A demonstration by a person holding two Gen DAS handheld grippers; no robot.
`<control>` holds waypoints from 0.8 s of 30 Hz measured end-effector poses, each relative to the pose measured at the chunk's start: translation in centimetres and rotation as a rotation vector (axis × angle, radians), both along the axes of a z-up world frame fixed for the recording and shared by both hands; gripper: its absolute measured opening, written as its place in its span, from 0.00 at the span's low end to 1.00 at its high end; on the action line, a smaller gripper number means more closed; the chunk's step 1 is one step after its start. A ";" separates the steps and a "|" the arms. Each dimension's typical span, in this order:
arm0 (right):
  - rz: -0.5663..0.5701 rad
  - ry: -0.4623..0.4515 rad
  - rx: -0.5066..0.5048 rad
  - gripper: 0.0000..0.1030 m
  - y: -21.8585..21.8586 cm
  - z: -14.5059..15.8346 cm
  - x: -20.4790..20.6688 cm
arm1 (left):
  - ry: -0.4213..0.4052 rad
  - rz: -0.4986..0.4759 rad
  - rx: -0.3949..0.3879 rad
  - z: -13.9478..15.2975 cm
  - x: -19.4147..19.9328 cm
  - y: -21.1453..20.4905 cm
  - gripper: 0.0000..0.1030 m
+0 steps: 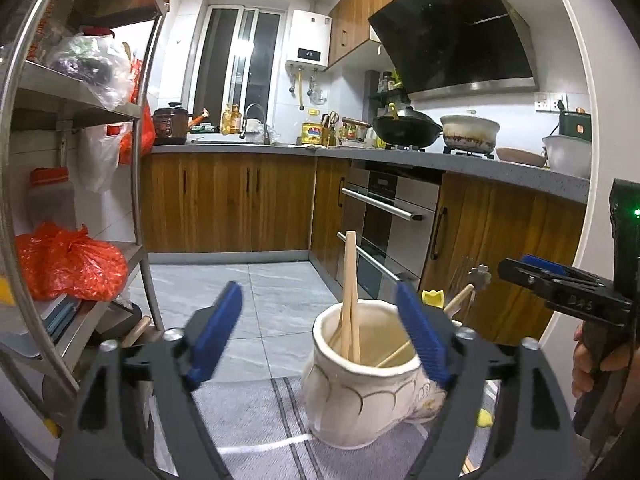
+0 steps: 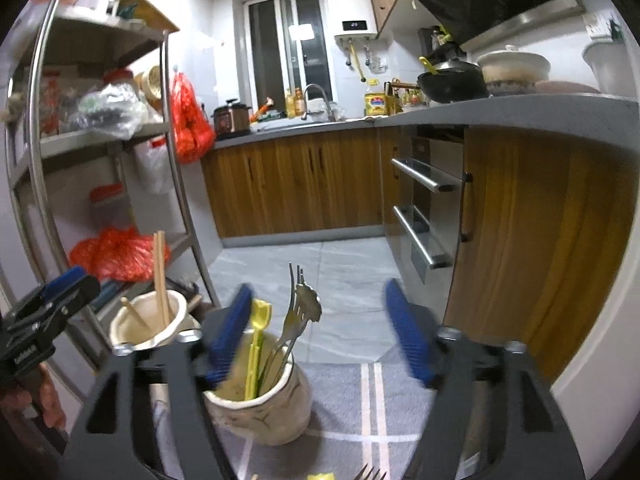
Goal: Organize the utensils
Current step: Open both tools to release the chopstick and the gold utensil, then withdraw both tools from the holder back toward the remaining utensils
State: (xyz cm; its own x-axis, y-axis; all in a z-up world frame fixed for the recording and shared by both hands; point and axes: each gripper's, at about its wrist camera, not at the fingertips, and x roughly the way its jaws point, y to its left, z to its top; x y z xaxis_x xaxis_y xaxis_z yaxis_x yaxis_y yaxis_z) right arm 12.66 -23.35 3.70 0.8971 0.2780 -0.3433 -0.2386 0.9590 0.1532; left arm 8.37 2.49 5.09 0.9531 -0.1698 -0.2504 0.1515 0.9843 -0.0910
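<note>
Clearly both grippers, left gripper and right gripper, hang released, holding nothing. Chopsticks lean in the white jar, low centre; forks fill the other jar. A careless finger could tip either jar.

Up at twelve o'clock in the left wrist view, the white water heater on the far wall shows a small dark display, and it reads "23". The right wrist view catches the same display on the heater, same "23". At three o'clock in the left view, the black body of the right tongs carries pale hand-scrawled marks, too faint to read surely. The yellow oil bottle on the desk bears a colourful label, but its lettering is too small to make out.
</note>
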 end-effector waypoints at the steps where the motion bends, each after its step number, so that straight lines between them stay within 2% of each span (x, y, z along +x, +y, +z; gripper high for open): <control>1: 0.003 -0.001 0.009 0.86 -0.2 0.1 -0.2 | 0.000 -0.005 -0.007 0.1 -0.5 0.2 0.85; 2: 0.006 -0.005 0.020 0.92 -0.5 0.1 -0.7 | -0.001 -0.006 -0.009 0.2 -0.9 0.2 0.91; 4: 0.003 -0.012 0.025 0.94 -0.7 0.2 -1.2 | -0.002 -0.007 -0.007 0.4 -1.7 0.3 0.94; 9: -0.019 -0.032 0.008 0.95 -1.2 0.4 -3.0 | -0.004 -0.015 0.013 0.8 -3.7 -0.1 0.94; 15: -0.047 -0.043 0.000 0.95 -1.9 0.5 -4.6 | 0.006 -0.039 -0.005 1.4 -5.1 0.0 0.94; 24: -0.073 -0.035 -0.041 0.95 -3.0 -0.4 -6.6 | 0.053 -0.078 0.023 0.6 -6.8 -1.2 0.94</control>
